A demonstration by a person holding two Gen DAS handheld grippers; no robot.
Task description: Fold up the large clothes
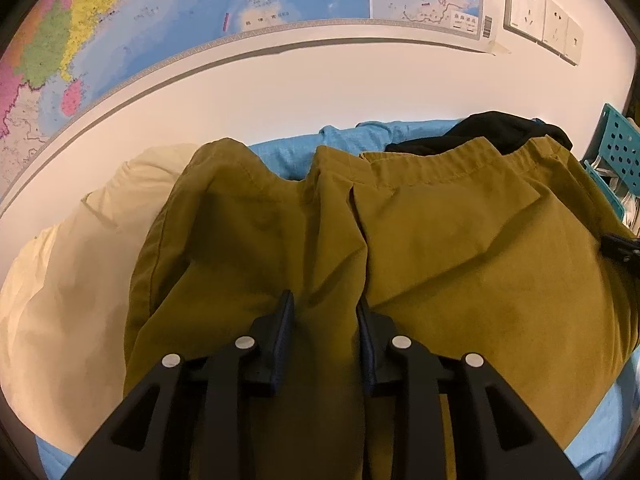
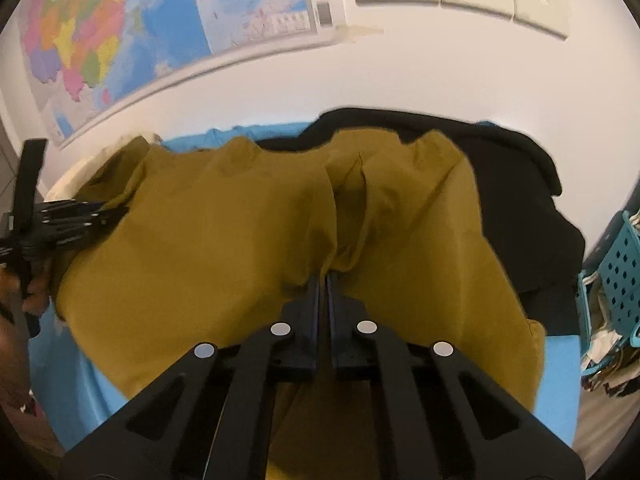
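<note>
Mustard-yellow garment (image 1: 440,240), large, lies spread and rumpled over a blue sheet (image 1: 288,156). Its stitched, gathered hem or waistband runs along the far edge, toward the white wall.

Left gripper (image 1: 325,306): jaws part-open, a clear gap between the two fingers. A ridge of the yellow cloth lies in that gap. The pads flank the fold, but whether they press on it is hard to judge from this angle; it looks loose rather than pinched.

Right gripper (image 2: 323,280): jaws clenched, pads nearly touching, with a bunched fold of the yellow garment (image 2: 240,248) drawn into the tips. Cloth puckers toward the grip point.

In the right wrist view the left gripper (image 2: 100,216) shows at the left edge, lying at the garment's left border, with a hand (image 2: 28,292) wrapped round its handle.

A black garment (image 2: 520,200) sits behind and to the right of the yellow one, partly under it. A cream cloth or pillow (image 1: 80,280) lies left of the yellow garment, touching it.

A teal perforated basket (image 1: 616,148) stands at the right edge, beside the sheet. On the wall: a coloured map (image 1: 120,20) and a row of white sockets (image 1: 540,16).
</note>
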